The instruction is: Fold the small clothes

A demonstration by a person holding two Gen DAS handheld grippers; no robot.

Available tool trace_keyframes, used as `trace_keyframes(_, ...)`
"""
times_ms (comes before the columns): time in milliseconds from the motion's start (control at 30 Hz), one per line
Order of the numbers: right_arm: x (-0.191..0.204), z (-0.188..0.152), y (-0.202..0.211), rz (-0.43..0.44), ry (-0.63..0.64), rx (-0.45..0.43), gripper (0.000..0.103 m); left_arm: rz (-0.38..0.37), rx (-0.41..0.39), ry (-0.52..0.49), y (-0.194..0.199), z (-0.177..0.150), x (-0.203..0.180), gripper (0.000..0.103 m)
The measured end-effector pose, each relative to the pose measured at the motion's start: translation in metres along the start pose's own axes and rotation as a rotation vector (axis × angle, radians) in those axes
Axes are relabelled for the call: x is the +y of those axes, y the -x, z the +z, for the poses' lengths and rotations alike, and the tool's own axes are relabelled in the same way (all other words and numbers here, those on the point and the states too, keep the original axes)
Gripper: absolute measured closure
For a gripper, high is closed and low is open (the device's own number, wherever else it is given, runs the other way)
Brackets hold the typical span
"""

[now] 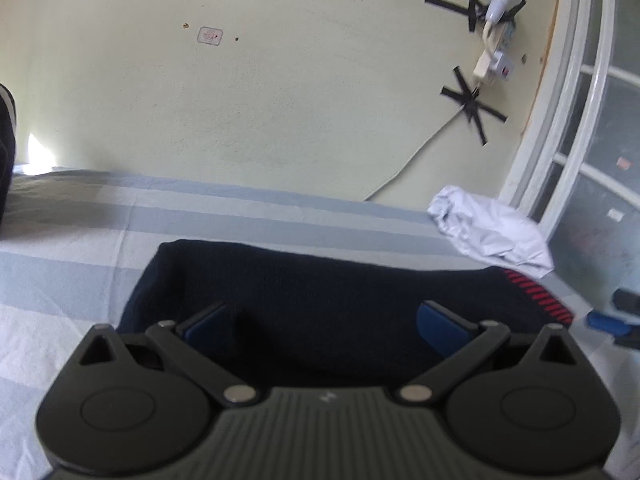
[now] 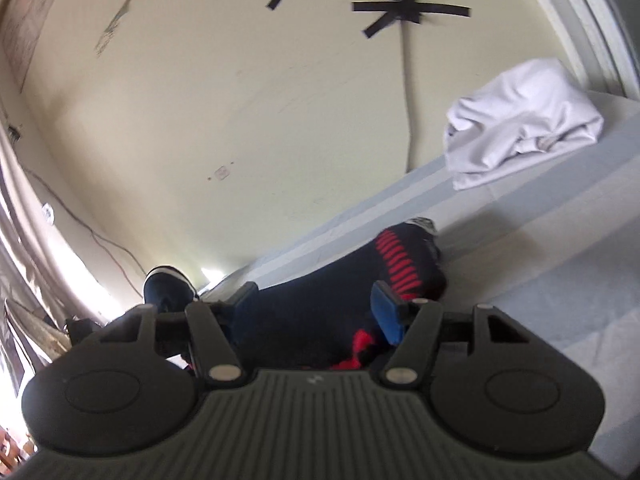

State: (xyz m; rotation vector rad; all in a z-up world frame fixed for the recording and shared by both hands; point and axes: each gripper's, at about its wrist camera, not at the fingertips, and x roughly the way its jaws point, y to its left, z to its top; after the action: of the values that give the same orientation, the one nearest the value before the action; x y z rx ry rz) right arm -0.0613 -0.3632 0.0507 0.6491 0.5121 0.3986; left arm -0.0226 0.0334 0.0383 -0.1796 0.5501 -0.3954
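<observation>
Both tongs sit low over the dark navy sock (image 1: 320, 280) lying on the bed (image 1: 80, 240). My left tongs (image 1: 324, 320) stand wide, blue pads either side of the knit, not pressing it. My right tongs (image 2: 316, 312) are partly apart with the sock's red-striped end (image 2: 400, 264) between the pads; whether they pinch it I cannot tell, since the fabric vanishes under the tong body.

The sock is navy knit, stretched flat across the left view, with a band of short red bars near one end and more red patches low in the right view. Its near edge is hidden beneath both tongs, and motion blur softens the weave.

Beyond it, a crumpled white garment (image 2: 520, 120) lies near the bed's far edge by the window frame (image 1: 560, 120), apart from the sock. Blue-grey striped sheet spreads open to either side. Behind the bed stands a pale wall (image 1: 280, 100) with a cable (image 1: 400, 168) held by black tape crosses (image 1: 474, 102). Another dark garment (image 1: 6, 140) is cut off at the left view's border.
</observation>
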Motion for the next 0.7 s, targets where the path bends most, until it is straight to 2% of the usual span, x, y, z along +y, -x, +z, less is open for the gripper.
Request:
trace_keyframes(67,-0.01,-0.001,0.003,-0.042,-0.019,0.01,0.036,-0.065,-0.017,-0.002,0.005,0.001,-0.002,0.0)
trace_keyframes(133,-0.015,-0.006,-0.002,-0.082,-0.023,0.039,0.035,-0.056,-0.017,-0.041,0.004,-0.001,-0.009,0.0)
trace_keyframes(233,-0.021,-0.013,-0.012,-0.134,-0.027,0.08,0.035,-0.048,0.038,-0.08,-0.006,-0.003,-0.017,0.0)
trace_keyframes(367,-0.03,-0.014,-0.023,-0.177,-0.032,0.104,0.035,-0.044,0.055,-0.092,-0.009,-0.007,-0.022,0.0)
trace_keyframes(500,-0.033,-0.014,-0.028,-0.171,-0.046,0.117,0.033,-0.003,0.123,-0.049,-0.021,-0.006,-0.015,0.0)
trace_keyframes(700,-0.029,-0.015,-0.032,-0.154,-0.041,0.114,0.032,0.011,0.129,-0.062,-0.022,-0.007,-0.016,0.0)
